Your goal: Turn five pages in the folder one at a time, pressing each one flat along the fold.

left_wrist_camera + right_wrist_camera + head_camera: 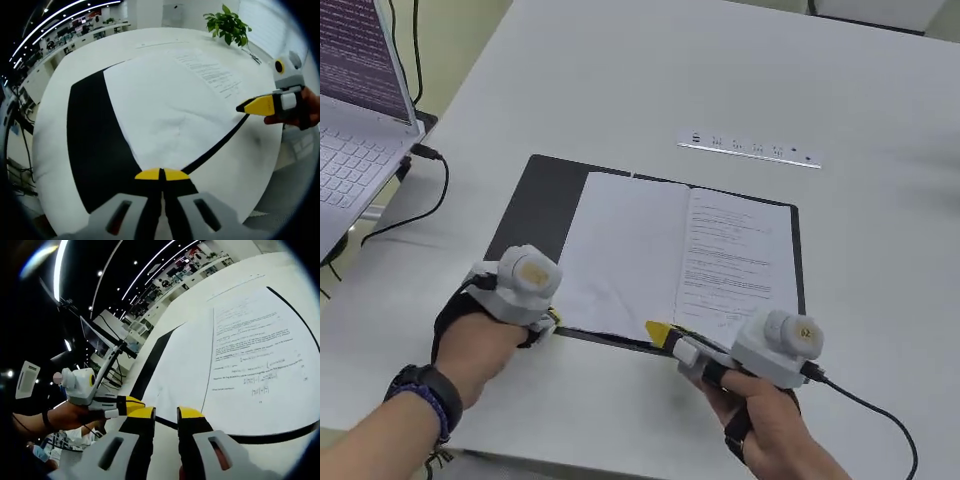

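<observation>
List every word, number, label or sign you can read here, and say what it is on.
Nothing can be read.
White printed page on the right of the open black folder: lines of text, too small.
Silver laptop's screen: rows of text, blurred.
Long white strip on the table: small marks, unreadable.

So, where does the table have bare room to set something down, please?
Bare table lies right of the folder and beyond the power strip. A narrower patch lies between folder and laptop cable. The near edge is crowded: left claw, right claw.
</observation>
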